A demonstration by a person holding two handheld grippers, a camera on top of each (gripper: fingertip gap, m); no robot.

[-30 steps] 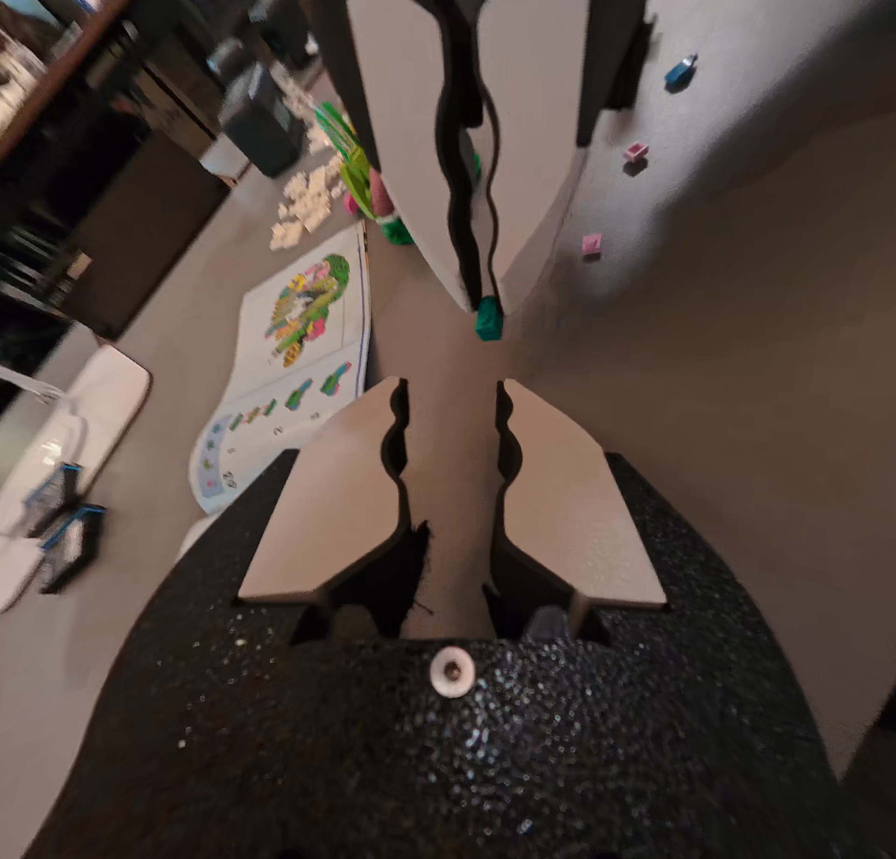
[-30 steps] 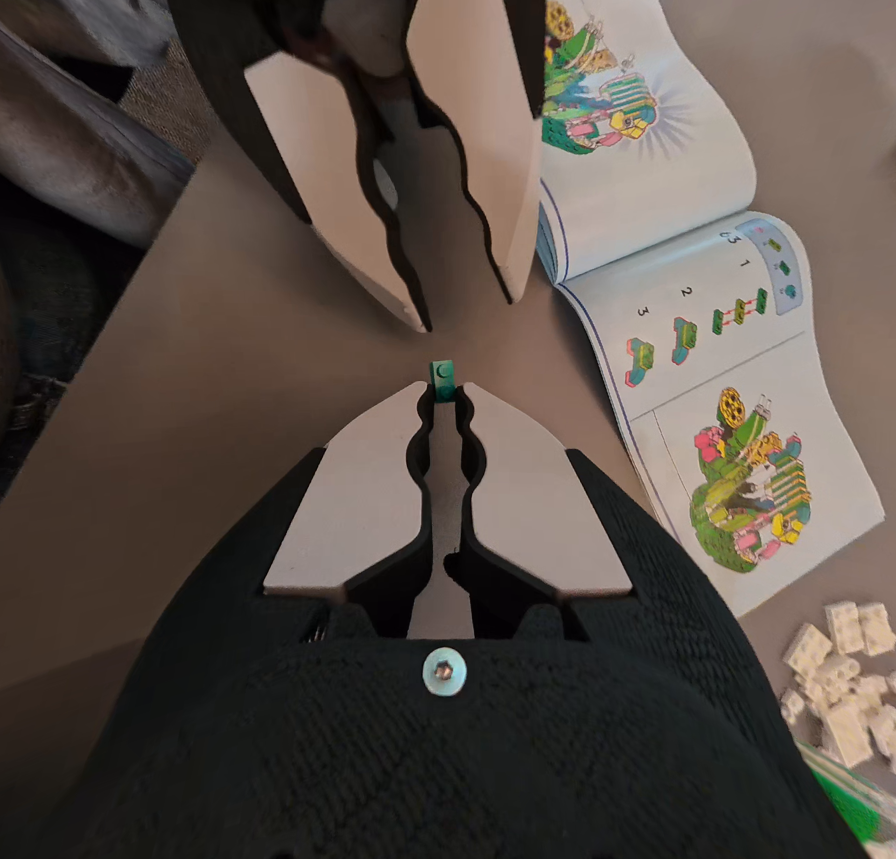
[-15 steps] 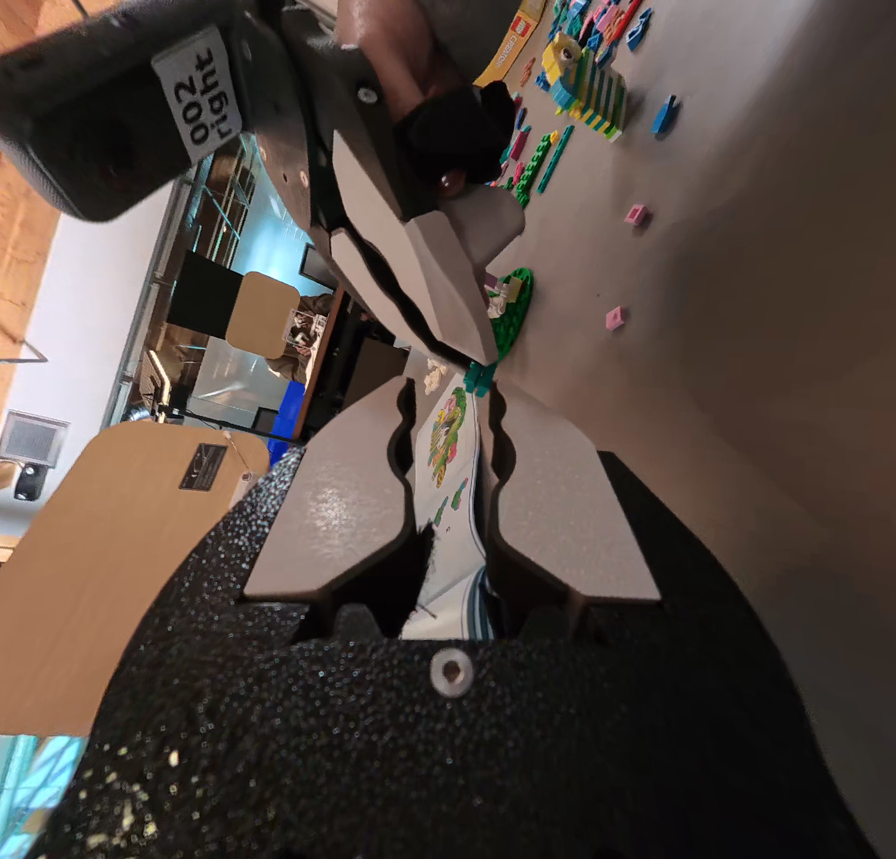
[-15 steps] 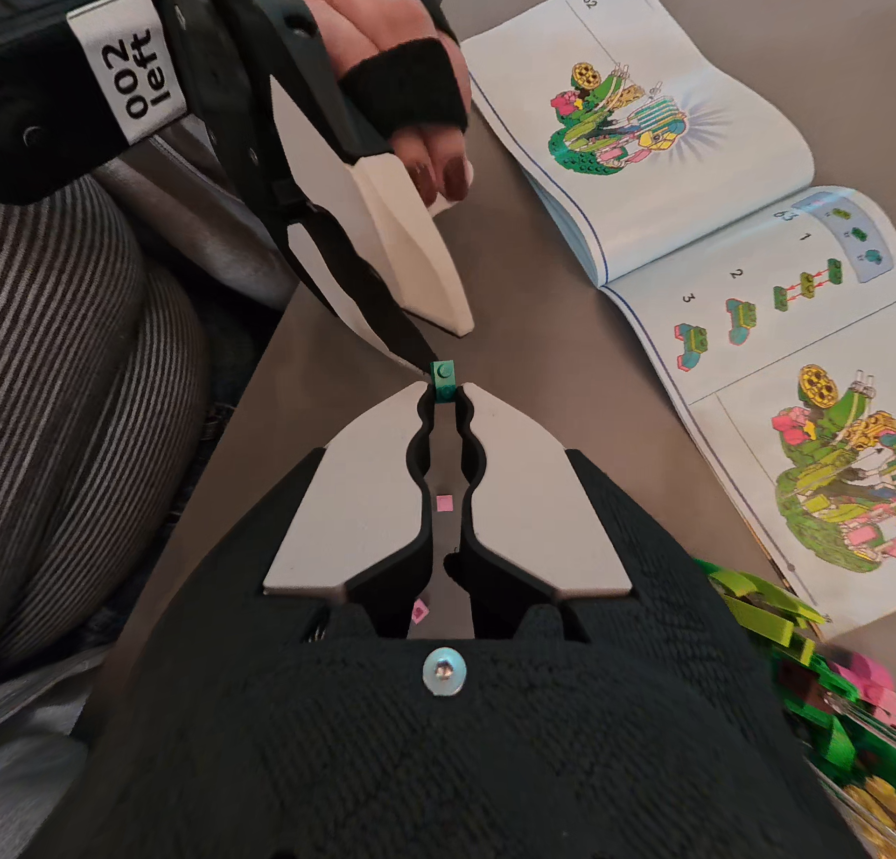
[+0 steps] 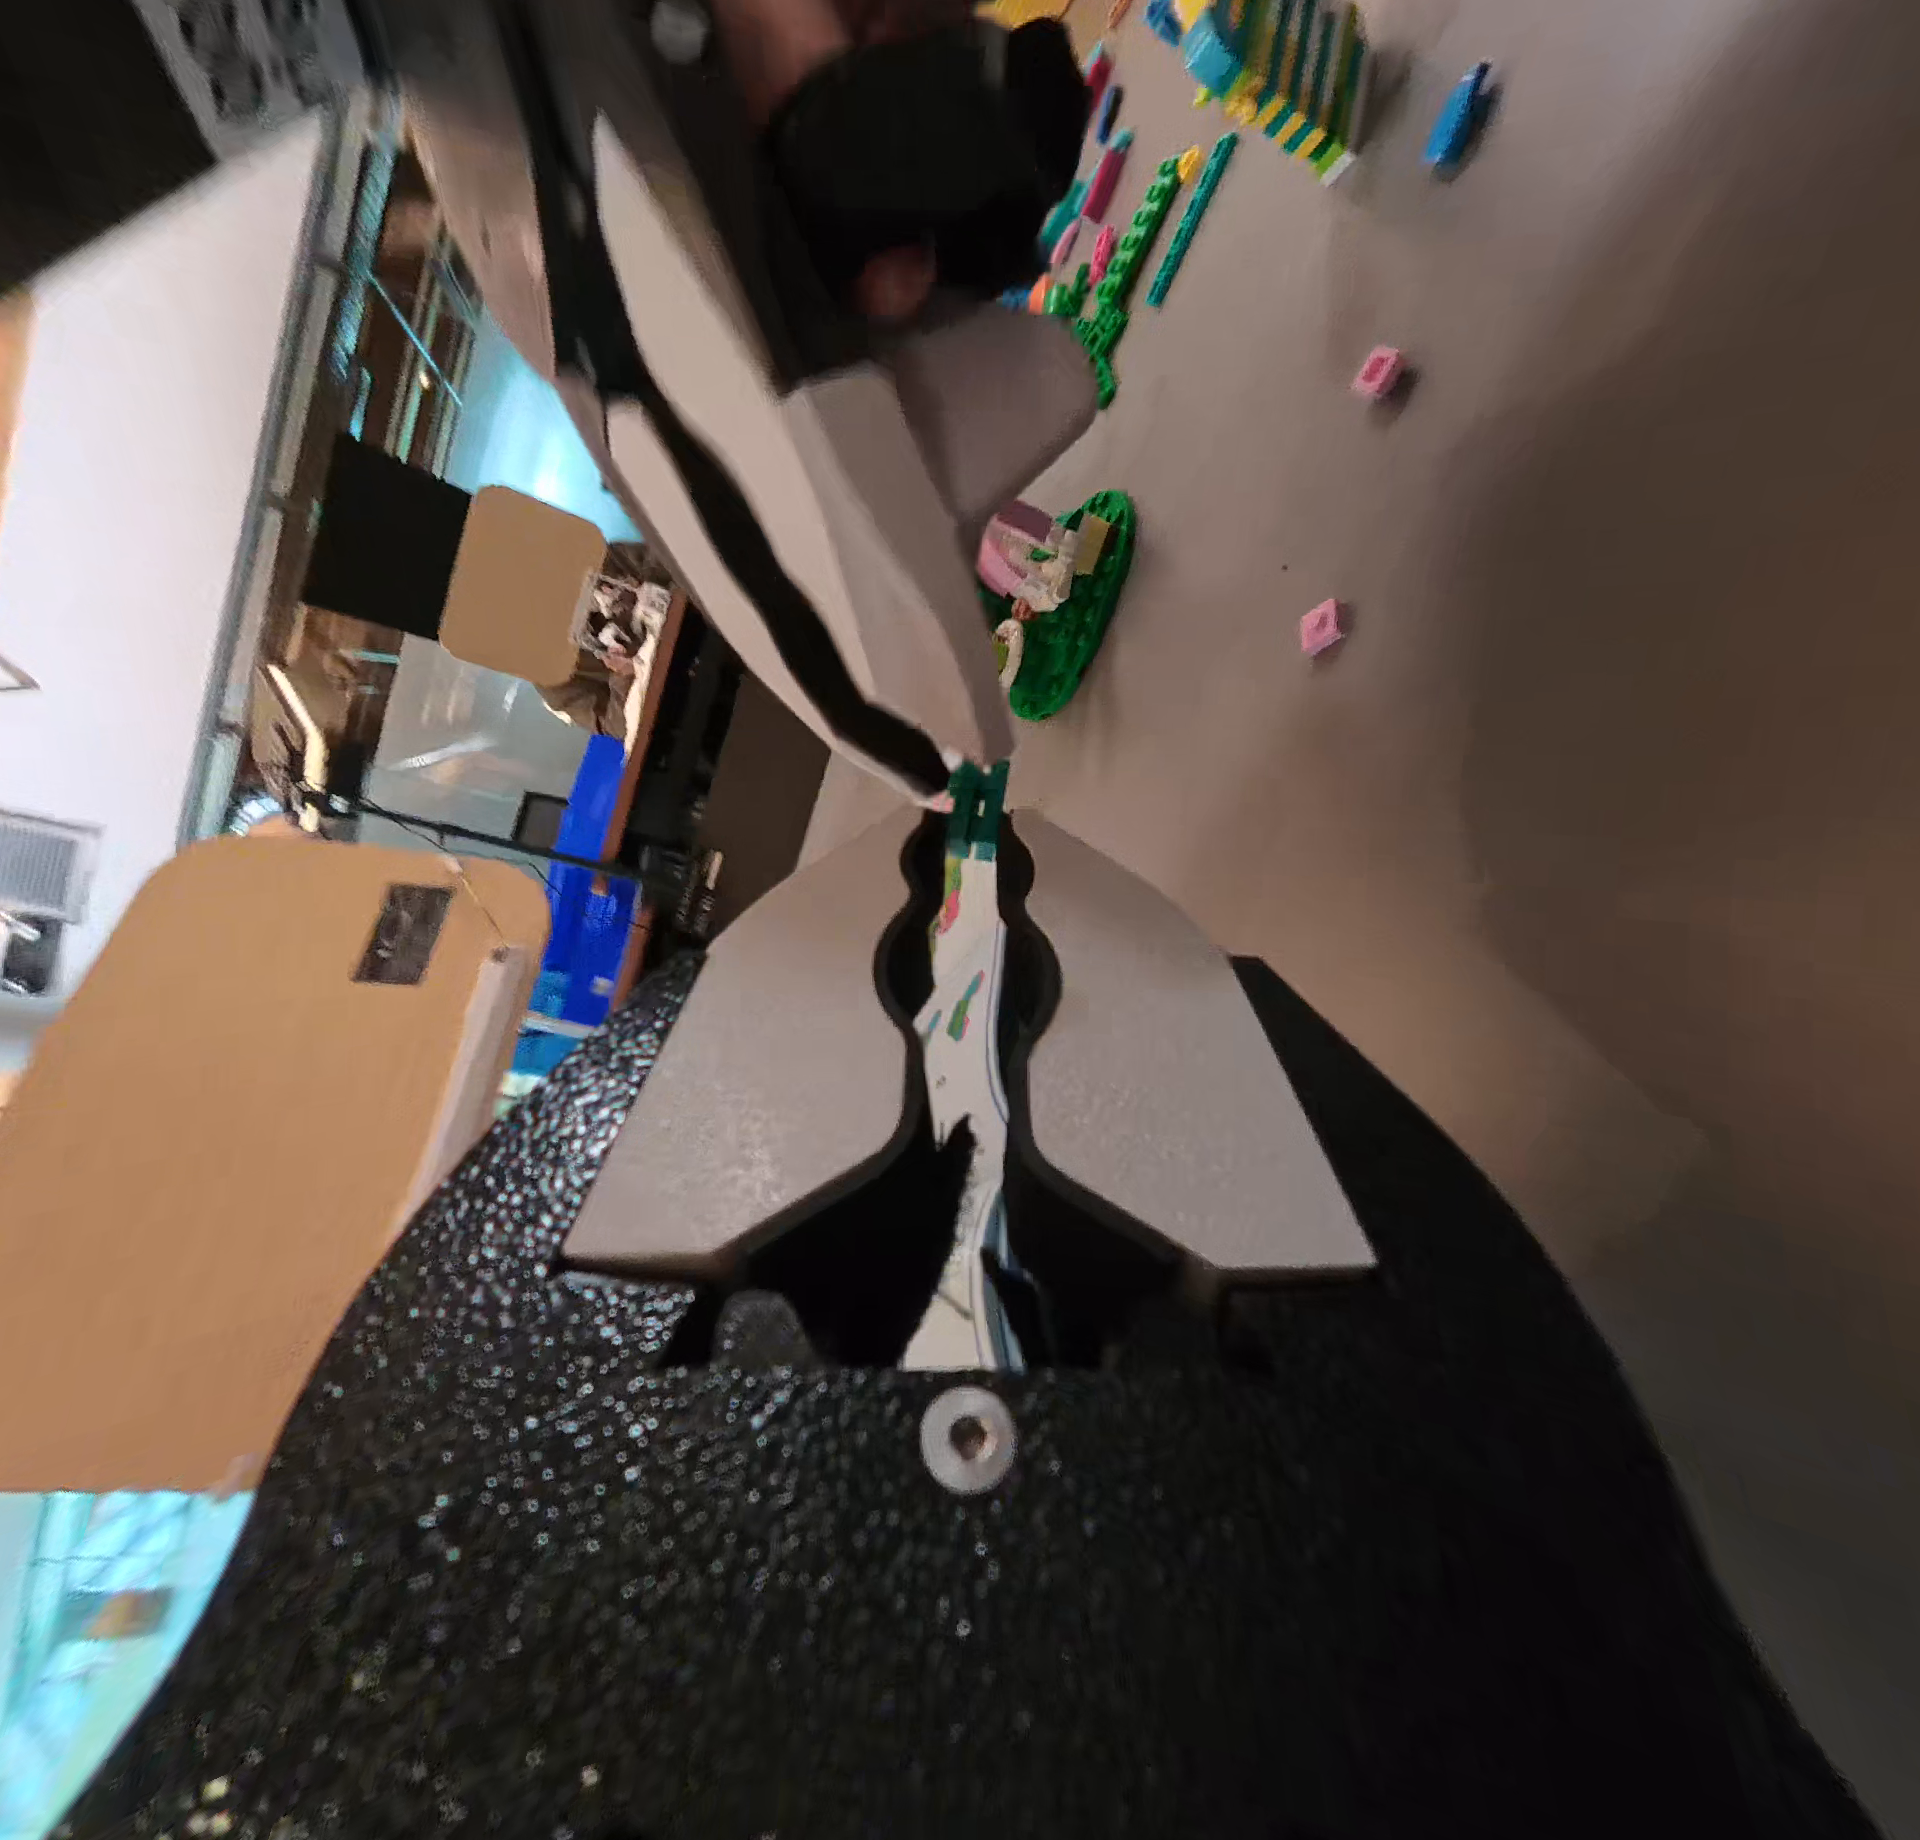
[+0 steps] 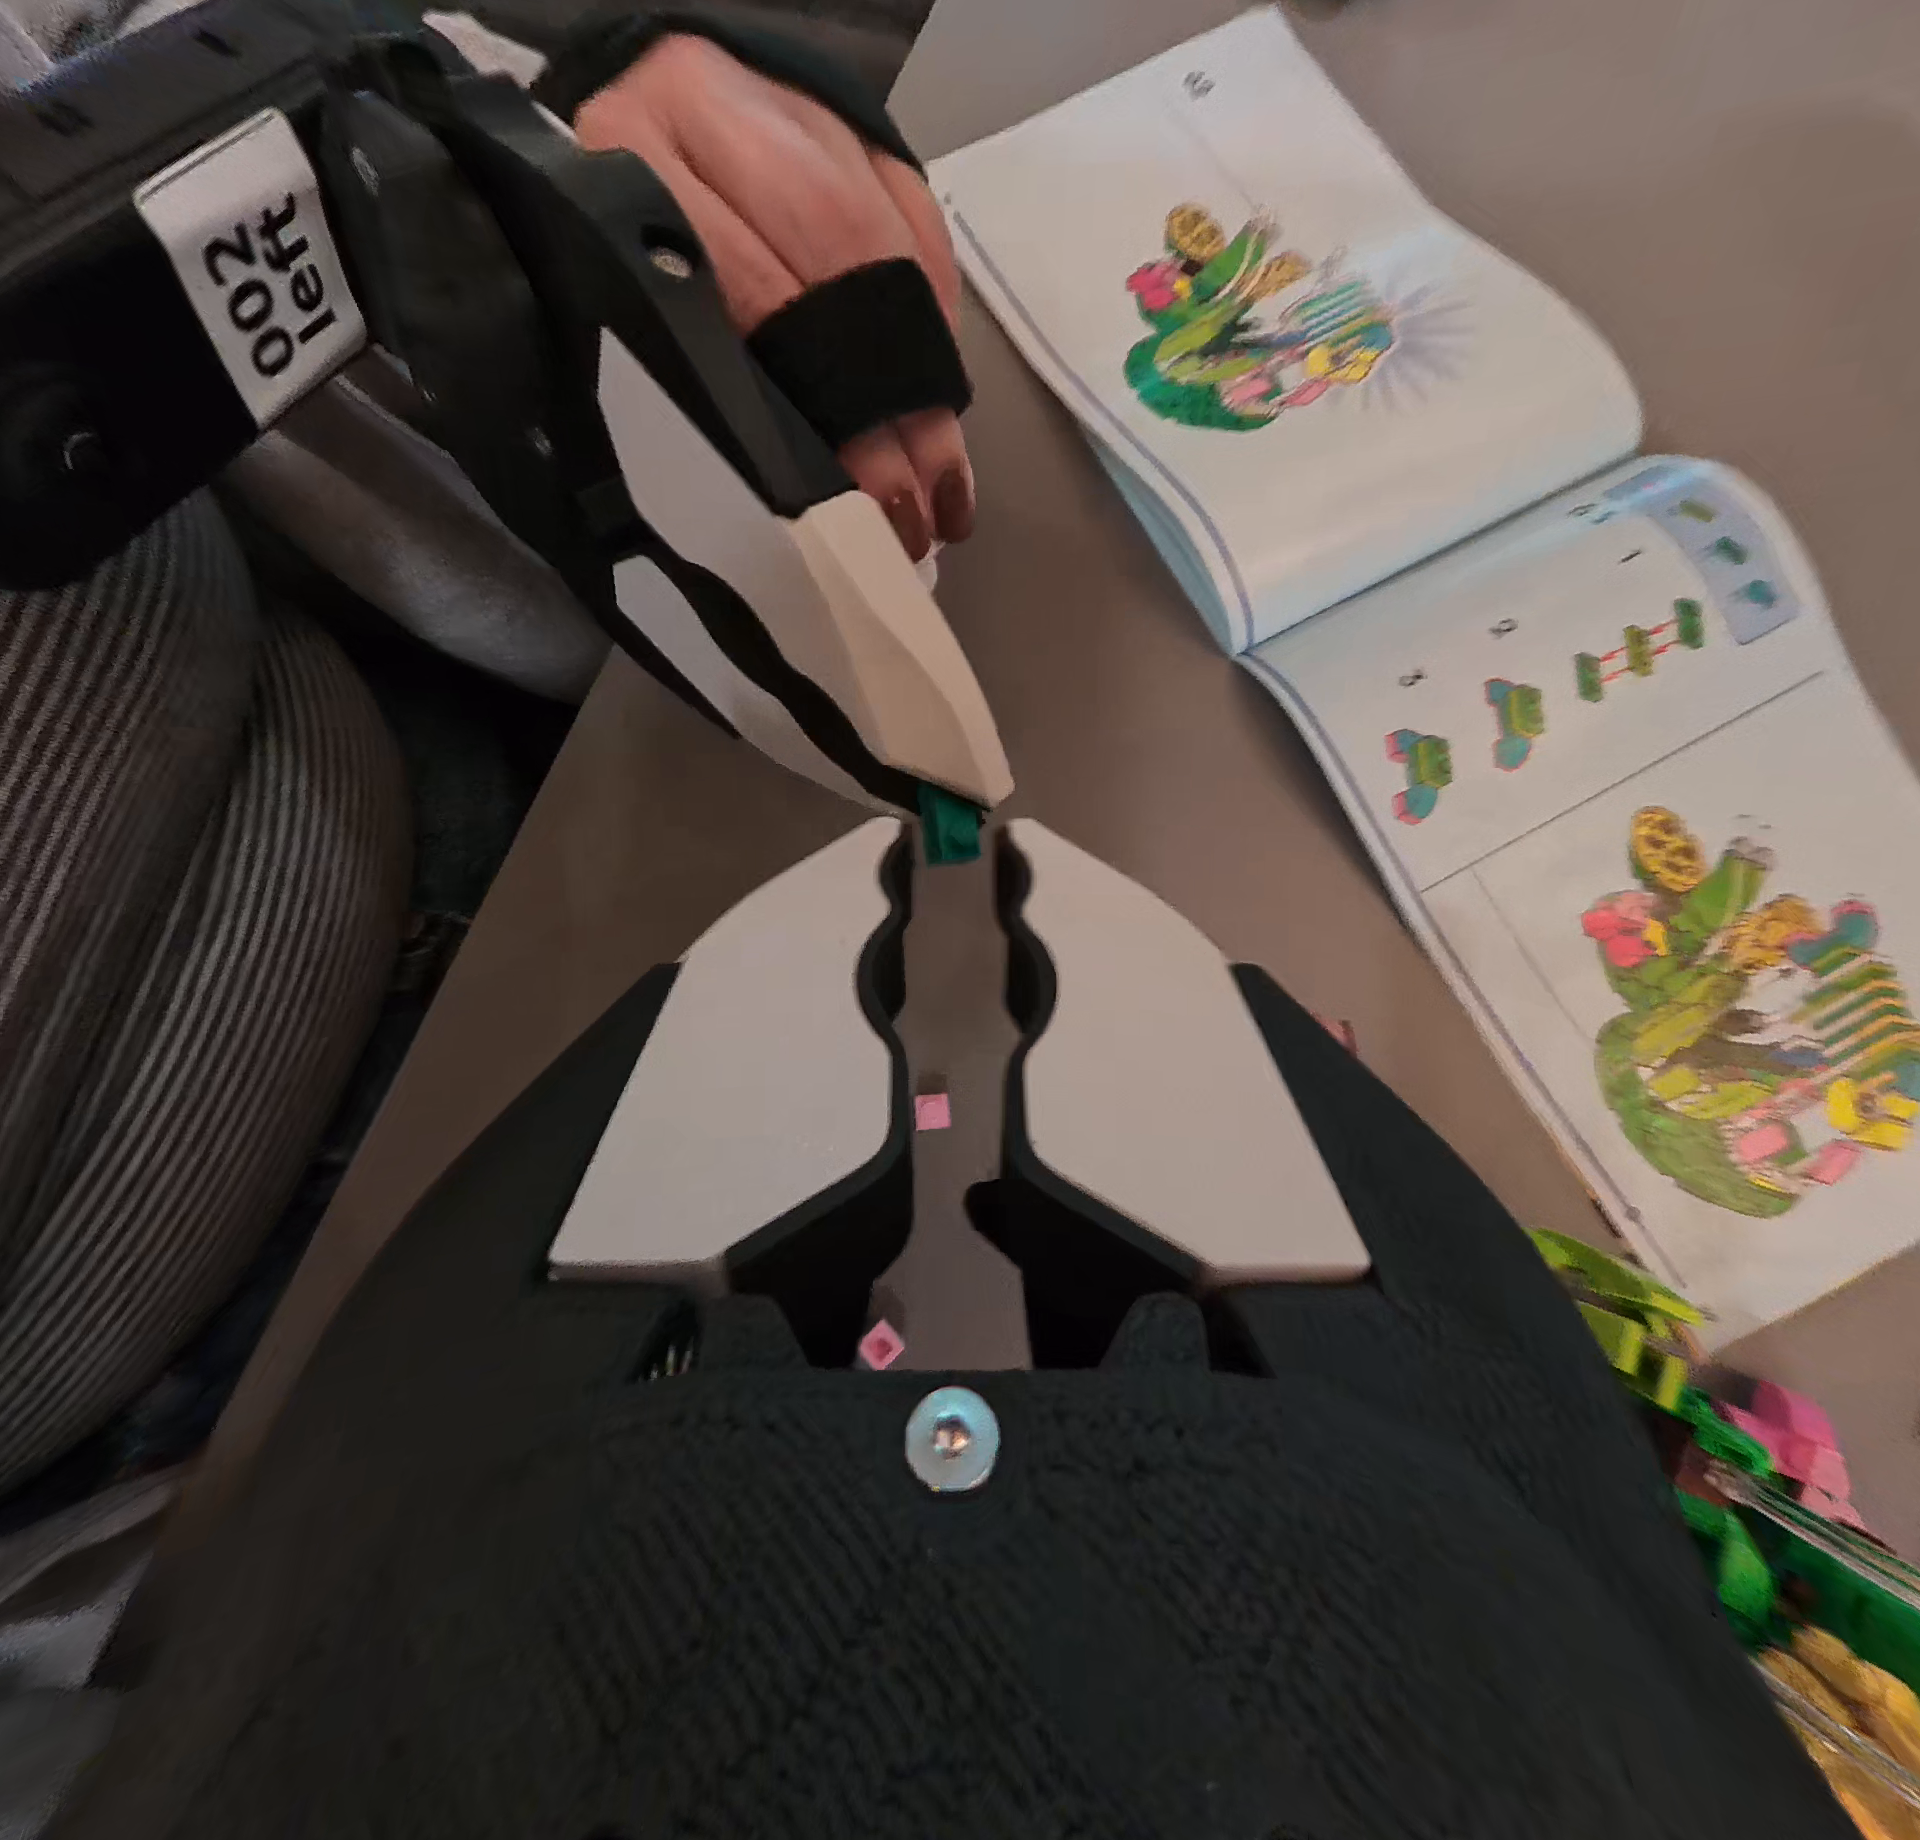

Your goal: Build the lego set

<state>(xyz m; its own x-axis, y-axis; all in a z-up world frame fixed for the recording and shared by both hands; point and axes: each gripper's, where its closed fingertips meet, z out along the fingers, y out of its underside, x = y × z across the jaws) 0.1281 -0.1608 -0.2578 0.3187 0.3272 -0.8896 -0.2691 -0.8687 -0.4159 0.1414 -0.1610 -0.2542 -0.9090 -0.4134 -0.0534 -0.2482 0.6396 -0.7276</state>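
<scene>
A small teal lego piece (image 5: 977, 803) hangs in the air between both grippers' tips. My left gripper (image 5: 964, 826) is closed on it; in the right wrist view the left gripper (image 6: 956, 793) comes in from the upper left and pinches the piece (image 6: 948, 834) at its tip. My right gripper (image 6: 948, 836) has its jaws slightly parted around the piece, with a small gap showing beside it. In the left wrist view the right gripper (image 5: 971, 751) reaches down from above to the same piece. Both are above the grey table (image 5: 1558, 855).
An open instruction booklet (image 6: 1351, 388) lies on the table. A round green base with a partial build (image 5: 1070, 627) sits behind the grippers. Two small pink pieces (image 5: 1320, 627) and a pile of loose coloured bricks (image 5: 1174, 211) lie beyond. The table edge and a person's striped clothing (image 6: 156, 855) are close by.
The left gripper, open and empty a second ago, moved up to the teal piece and closed on it. The right gripper's jaws have widened slightly. Both grippers tilted and rose from the table.
</scene>
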